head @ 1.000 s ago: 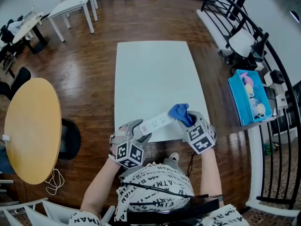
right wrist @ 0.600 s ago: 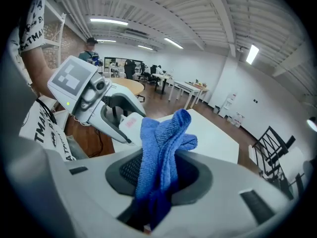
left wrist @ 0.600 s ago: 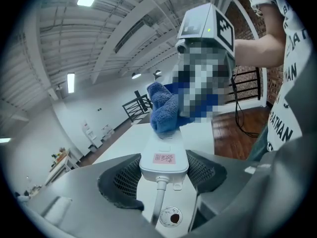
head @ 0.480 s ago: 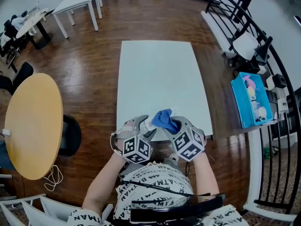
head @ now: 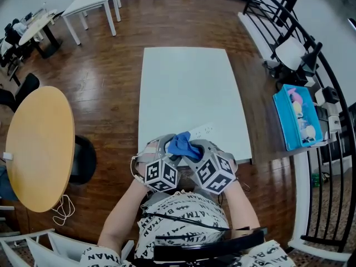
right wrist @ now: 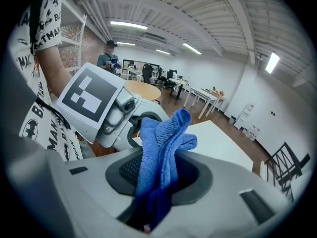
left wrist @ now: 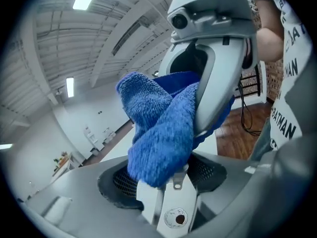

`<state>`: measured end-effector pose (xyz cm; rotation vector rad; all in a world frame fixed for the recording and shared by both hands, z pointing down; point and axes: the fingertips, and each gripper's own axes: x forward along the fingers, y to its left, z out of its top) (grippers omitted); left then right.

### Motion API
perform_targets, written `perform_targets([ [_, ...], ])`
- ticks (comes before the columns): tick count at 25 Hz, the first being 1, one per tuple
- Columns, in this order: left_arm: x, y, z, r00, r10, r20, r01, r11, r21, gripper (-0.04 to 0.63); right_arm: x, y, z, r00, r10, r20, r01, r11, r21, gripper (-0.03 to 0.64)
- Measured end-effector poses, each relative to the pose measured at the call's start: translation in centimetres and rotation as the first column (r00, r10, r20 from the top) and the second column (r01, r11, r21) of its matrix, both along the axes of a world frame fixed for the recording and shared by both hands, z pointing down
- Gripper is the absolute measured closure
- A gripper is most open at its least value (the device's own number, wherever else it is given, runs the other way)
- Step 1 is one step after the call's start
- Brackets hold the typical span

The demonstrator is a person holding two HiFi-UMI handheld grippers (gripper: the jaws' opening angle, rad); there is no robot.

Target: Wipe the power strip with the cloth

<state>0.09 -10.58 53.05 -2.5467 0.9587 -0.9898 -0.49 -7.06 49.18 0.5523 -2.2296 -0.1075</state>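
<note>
Blue cloth (head: 182, 144), pinched by the right hand-held gripper (head: 192, 152), lies on the power strip (head: 203, 130) (left hand-held gripper (head: 164, 152) clamps it); wiping seems midway.

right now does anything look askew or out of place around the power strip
Nothing spilled or damaged. The power strip is not lying flat: the left gripper holds it slanted over the near edge of the table, with the cloth, in the right gripper, bunched over it.

Cloth (head: 181, 144): slid left along the power strip (head: 203, 130) and now lies beside the left gripper (head: 166, 152).
Right gripper (head: 189, 152): moved left with the cloth.
Power strip: far end now bare.
</note>
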Motion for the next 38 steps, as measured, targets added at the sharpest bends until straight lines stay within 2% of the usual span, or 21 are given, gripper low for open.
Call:
perform_targets([
  [4, -1.2, -1.2, -0.4, 0.992, -0.066, -0.109, 0.06, 0.996, -0.06, 0.311, 3.9, -1.9, -1.1, 0.982, 0.159, 0.107, -0.158, 0.987, -0.018, 0.482],
  [9, -3.7, -3.1, -1.8, 0.957, -0.18, -0.229, 0.159, 0.981, -0.11, 0.311, 8.5, -3.0, -0.3, 0.938, 0.309, 0.157, -0.303, 0.951, -0.063, 0.482],
  [15, -4.3, -4.2, -2.4, 0.908, -0.289, -0.302, 0.257, 0.956, -0.14, 0.311, 7.7, -3.2, 1.3, 0.868, 0.399, 0.294, -0.366, 0.916, -0.163, 0.482],
  [19, -4.2, -4.1, -2.7, 0.89, -0.318, -0.327, 0.283, 0.947, -0.15, 0.311, 5.8, -3.7, 2.0, 0.859, 0.413, 0.302, -0.378, 0.91, -0.171, 0.482],
  [27, -3.5, -3.6, -3.0, 0.897, -0.309, -0.316, 0.285, 0.951, -0.12, 0.311, 3.6, -3.5, 2.9, 0.867, 0.394, 0.305, -0.349, 0.917, -0.192, 0.482],
  [33, -3.3, -2.4, -3.4, 0.92, -0.264, -0.291, 0.249, 0.965, -0.088, 0.311, 5.0, -4.1, 2.9, 0.832, 0.444, 0.331, -0.393, 0.895, -0.214, 0.482],
  [38, -3.0, -1.3, -4.0, 0.946, -0.187, -0.263, 0.182, 0.982, -0.042, 0.311, 7.8, -5.1, 2.6, 0.796, 0.5, 0.342, -0.452, 0.866, -0.213, 0.482],
])
